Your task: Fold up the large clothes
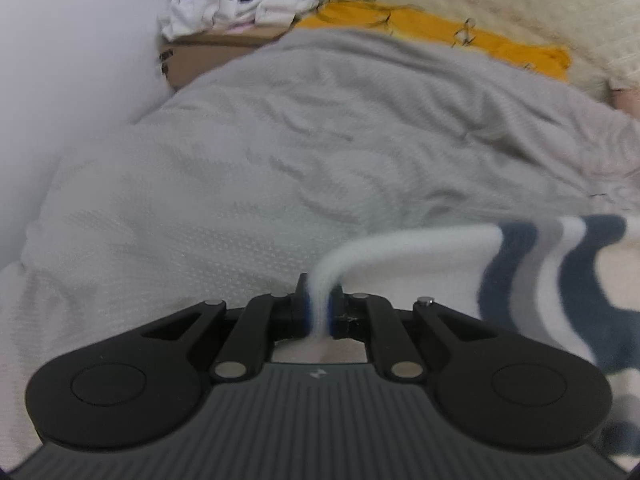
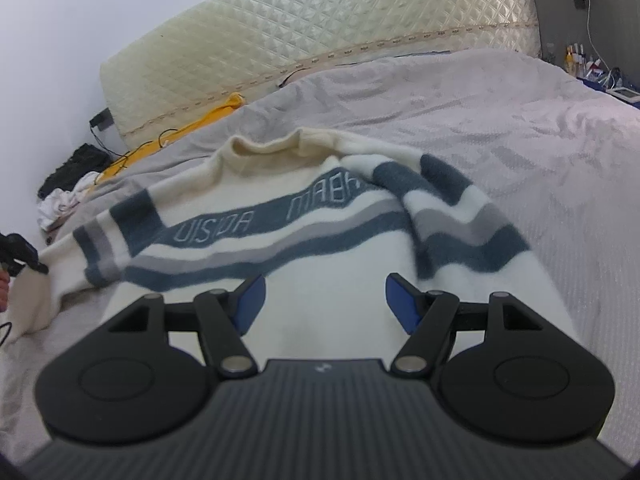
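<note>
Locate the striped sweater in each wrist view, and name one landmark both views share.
Left wrist: the sweater fills the lower right, a white edge of it pinched in the shut left hand-held gripper.
Right wrist: the sweater lies spread across the centre, beyond the open right hand-held gripper.
Shared landmark: the yellow cloth at the foot of the quilted headboard.

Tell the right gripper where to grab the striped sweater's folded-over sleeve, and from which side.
Probably at the sleeve where it drapes across the sweater body, near its lower striped edge. Come from the sleeve's outer side, by the bedspread: that edge lies raised and free. The right gripper hovers with jaws open and empty.
</note>
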The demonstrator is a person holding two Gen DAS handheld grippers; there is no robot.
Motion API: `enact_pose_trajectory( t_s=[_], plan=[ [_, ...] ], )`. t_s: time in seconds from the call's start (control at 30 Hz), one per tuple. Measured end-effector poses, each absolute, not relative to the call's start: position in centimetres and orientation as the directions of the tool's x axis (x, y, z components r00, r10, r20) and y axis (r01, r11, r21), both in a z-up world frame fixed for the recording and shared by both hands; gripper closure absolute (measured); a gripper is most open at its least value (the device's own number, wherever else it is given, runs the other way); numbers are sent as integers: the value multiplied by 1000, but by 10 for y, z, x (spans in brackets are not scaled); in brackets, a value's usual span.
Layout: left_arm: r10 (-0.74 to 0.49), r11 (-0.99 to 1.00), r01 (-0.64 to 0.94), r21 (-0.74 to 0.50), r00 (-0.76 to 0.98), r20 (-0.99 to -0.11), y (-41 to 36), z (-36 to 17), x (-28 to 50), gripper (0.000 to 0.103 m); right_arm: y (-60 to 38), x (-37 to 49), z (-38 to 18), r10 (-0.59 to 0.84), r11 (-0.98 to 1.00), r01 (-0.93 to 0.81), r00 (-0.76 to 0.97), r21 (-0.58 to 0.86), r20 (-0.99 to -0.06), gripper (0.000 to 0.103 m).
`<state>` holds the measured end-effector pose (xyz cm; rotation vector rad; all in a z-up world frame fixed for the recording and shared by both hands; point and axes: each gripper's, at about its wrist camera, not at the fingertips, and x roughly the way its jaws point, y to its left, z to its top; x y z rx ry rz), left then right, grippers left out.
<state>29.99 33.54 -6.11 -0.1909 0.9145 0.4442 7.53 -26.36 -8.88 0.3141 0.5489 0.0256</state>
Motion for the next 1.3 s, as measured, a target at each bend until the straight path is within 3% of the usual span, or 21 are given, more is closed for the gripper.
enact_pose_trajectory(
  t_s=[0.2,0.33,0.37,0.5,0.7,0.93,1.17,1.3],
  plan=[
    [275,892,-452,14,515,-812,331,-84,305,92,-265,93,-99,112,959,45,849,281,-517,34],
    [257,912,-409,28,516,-817,318,-77,299,44,-266,98,-103,150,949,25,842,315,-518,34],
    [259,915,-403,31,524,-811,311,-71,293,42,-266,98,-103,157,946,23,841,324,-518,34],
    [211,942,-337,4,580,-786,278,-46,274,41,-270,88,-97,182,931,22,839,365,-514,34],
    [42,980,-172,-103,675,-736,180,-33,278,41,-271,72,-88,161,933,41,842,358,-515,34],
    [-141,973,-40,-226,673,-726,40,-74,349,41,-273,84,-89,121,956,39,852,292,-510,34],
    [-205,970,40,-239,666,-717,-63,-135,426,41,-290,117,-107,79,969,51,866,243,-495,34],
    [-192,978,78,-193,693,-695,-89,-151,474,41,-297,147,-134,66,973,57,861,225,-504,45]
  ],
)
